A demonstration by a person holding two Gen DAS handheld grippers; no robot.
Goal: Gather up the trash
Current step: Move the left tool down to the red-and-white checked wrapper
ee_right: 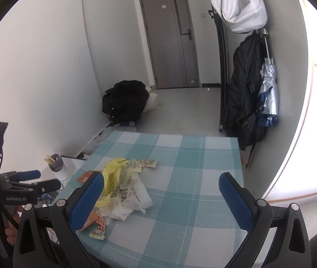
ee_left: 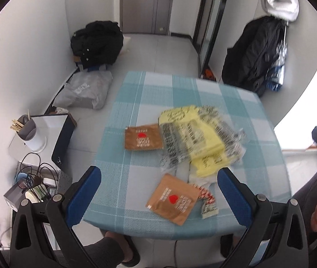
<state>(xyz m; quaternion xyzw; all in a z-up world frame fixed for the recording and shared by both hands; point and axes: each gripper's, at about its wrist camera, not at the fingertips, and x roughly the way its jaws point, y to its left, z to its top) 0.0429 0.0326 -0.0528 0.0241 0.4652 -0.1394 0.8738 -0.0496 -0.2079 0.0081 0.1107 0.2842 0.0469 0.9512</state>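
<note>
Trash lies on a small table with a blue-and-white checked cloth [ee_left: 203, 93]. A crumpled yellow printed plastic bag [ee_left: 198, 136] sits at the middle. One brown sachet [ee_left: 142, 139] lies to its left; a second brown sachet with a red heart [ee_left: 173, 199] lies near the front edge, beside a small red-and-white wrapper [ee_left: 208, 202]. My left gripper [ee_left: 159, 198] hovers open above the near sachet, nothing between its fingers. My right gripper [ee_right: 161, 198] is open over the table's front; the yellow bag [ee_right: 116, 178] and white crumpled plastic [ee_right: 136, 203] lie by its left finger.
Left of the table stands a low white stand [ee_left: 46, 120] with a cup of sticks [ee_left: 28, 131], cables below. A black jacket [ee_left: 98, 42] and grey bag [ee_left: 84, 91] lie on the floor. A black backpack [ee_right: 245, 102] and umbrella [ee_right: 267, 98] hang right. A grey door [ee_right: 169, 40] is behind.
</note>
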